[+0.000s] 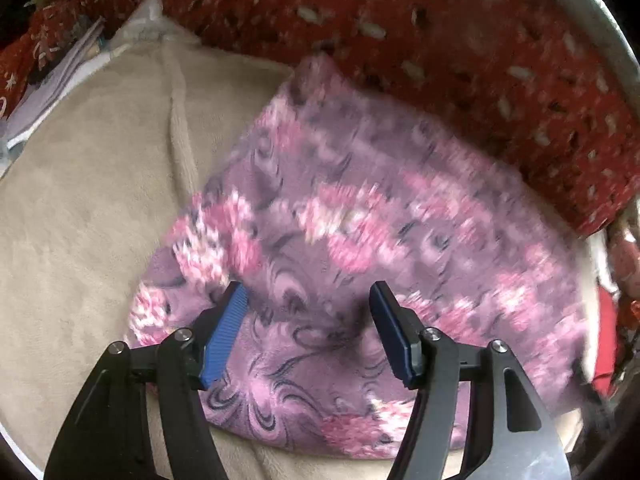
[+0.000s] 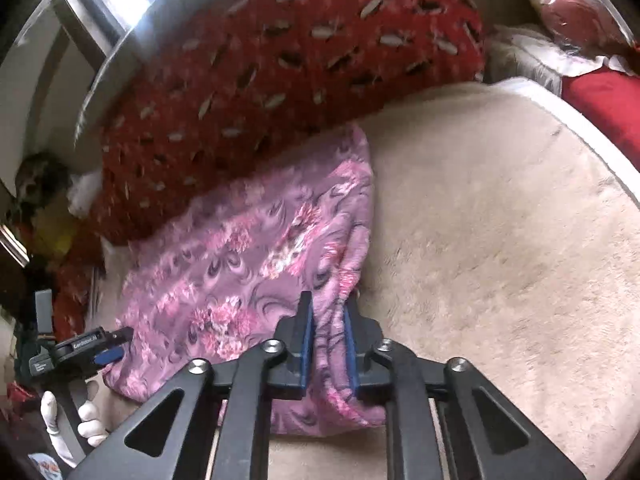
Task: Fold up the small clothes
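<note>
Soft floral cloth, fuzzy beige blanket, ribbed blue gripper pads.

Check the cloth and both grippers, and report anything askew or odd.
The pink-and-purple floral fleece cloth lies skewed on the beige plush cover, its right edge bunched into ridges inside the shut right gripper. The left gripper is open over it.

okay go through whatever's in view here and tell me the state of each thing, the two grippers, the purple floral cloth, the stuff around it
left gripper: open, jaws spread above the cloth, gripping nothing
right gripper: shut on a bunched edge of the cloth
purple floral cloth: lying partly folded on the blanket, one edge gathered and pinched
beige blanket: spread flat under the cloth
red patterned cushion: propped behind the cloth, touching its far edge
</note>
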Demonstrator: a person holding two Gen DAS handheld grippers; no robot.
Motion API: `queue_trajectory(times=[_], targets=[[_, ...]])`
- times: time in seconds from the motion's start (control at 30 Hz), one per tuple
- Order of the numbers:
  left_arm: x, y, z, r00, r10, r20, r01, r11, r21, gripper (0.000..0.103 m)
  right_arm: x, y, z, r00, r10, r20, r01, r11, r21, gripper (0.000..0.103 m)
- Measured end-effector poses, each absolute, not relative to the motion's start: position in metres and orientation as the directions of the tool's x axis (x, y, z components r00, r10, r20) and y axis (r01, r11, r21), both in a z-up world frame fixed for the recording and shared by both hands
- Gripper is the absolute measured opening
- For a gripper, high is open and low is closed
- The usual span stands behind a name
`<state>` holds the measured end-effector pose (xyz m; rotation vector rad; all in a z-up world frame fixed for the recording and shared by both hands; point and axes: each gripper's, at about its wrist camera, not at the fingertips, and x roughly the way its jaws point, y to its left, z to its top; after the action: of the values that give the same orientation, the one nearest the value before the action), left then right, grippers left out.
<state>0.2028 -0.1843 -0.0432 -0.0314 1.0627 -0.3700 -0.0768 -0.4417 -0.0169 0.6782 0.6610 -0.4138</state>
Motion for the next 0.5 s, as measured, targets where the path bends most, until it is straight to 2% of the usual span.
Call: queue_trajectory(times=[0.1, 0.17, 0.23, 0.27, 0.37, 0.5], targets=[[0.208, -0.177, -0.029, 0.508, -0.293, -0.81, 0.264, 0.948, -0.177, 0.063, -0.078, -0.455, -0.041, 0.682, -0.088, -0.726, 0.579, 0.672, 0.462, 0.014], [0.217, -0.173, -0.039, 0.496, -0.248, -0.832, 0.236, 0.961, -0.146, 0.063, -0.082, -0.46, -0.036, 0.692, -0.092, -0.716, 0.594, 0.637, 0.491, 0.026], [0.226, -0.175, -0.056, 0.439, -0.218, -0.872, 0.219, 0.967, -0.131, 0.063, -0.083, -0.461, -0.018, 0.679, -0.189, -0.71, 0.639, 0.628, 0.444, 0.027], [0.227, -0.177, -0.061, 0.434, -0.21, -0.876, 0.219, 0.968, -0.124, 0.064, -0.081, -0.464, -0.008, 0.7, -0.221, -0.679, 0.634, 0.629, 0.45, 0.027], [0.224, -0.184, -0.059, 0.465, -0.185, -0.866, 0.23, 0.97, -0.083, 0.065, -0.061, -0.476, 0.011, 0.748, -0.224, -0.624, 0.599, 0.633, 0.49, 0.028], [0.226, -0.189, -0.062, 0.465, -0.182, -0.866, 0.225, 0.971, -0.083, 0.069, -0.022, -0.481, 0.015, 0.768, -0.214, -0.604, 0.569, 0.661, 0.489, 0.031]])
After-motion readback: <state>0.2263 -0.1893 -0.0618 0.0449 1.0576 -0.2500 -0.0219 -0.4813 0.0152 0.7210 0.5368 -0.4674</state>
